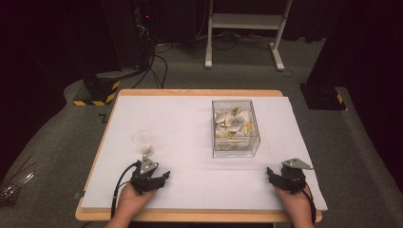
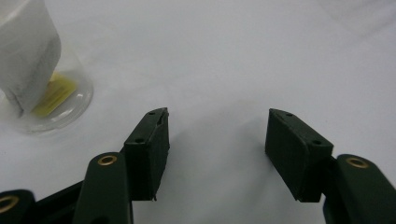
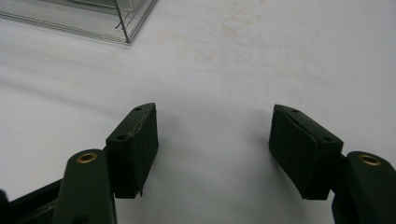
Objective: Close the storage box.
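Nearest the person, the left gripper point(image 1: 151, 176) rests low on the white paper-covered surface point(image 1: 190, 185) with its jaws spread wide and nothing between them; the right gripper point(image 1: 284, 177), at the same near edge, stands equally wide and equally empty. Just beyond the left gripper sits the small clear plastic cup point(image 1: 143, 141), which the left gripper view shows to hold a white tea bag point(image 2: 28, 56) with a yellow tag point(image 2: 53, 93) lying at the bottom. The cup looks light and thin-walled, so it would probably flex or skate away under a hard squeeze; a gentle pinch across its rim or upper wall seems the safer hold. Farther back and to the right of the cup stands the clear square plastic box point(image 1: 235, 127), open at the top and heaped with more white tea bags point(image 1: 232, 124). These are soft, nearly weightless and easily torn, and likely best lifted by a corner or by the tag rather than crushed through the middle. The box itself looks stiff with slick walls.
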The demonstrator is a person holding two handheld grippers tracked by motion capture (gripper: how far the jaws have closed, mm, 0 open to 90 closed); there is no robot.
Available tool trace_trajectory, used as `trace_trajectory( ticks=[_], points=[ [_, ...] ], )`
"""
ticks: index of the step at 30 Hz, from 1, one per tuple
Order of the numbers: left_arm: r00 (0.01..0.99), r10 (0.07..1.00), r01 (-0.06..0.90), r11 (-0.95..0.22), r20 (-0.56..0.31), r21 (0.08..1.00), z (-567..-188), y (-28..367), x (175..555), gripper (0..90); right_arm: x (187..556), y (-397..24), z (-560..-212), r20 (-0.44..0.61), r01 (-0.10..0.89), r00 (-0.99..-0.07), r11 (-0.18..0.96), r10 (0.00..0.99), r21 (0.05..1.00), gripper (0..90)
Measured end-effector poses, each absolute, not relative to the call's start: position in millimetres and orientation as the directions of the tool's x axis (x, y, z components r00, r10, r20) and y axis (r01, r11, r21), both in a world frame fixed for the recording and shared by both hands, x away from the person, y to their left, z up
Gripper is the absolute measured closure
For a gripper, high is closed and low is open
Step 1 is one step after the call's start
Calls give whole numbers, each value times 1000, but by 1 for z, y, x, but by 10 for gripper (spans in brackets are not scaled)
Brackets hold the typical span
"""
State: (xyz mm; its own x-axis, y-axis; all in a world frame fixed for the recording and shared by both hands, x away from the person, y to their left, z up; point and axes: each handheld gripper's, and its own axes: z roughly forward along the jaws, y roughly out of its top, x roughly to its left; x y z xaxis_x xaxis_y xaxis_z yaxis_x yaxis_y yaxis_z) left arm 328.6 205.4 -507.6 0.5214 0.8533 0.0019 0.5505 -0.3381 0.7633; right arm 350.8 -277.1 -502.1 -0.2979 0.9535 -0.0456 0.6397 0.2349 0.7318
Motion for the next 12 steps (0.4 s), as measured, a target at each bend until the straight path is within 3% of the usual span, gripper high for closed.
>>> trace_trajectory(
  ticks=[12],
  points=[
    [524, 851, 551, -339, 0, 763, -508, 205, 329, 393, 350, -276, -502, -53, 633, -299, 240, 953, 736, 334]
  ],
)
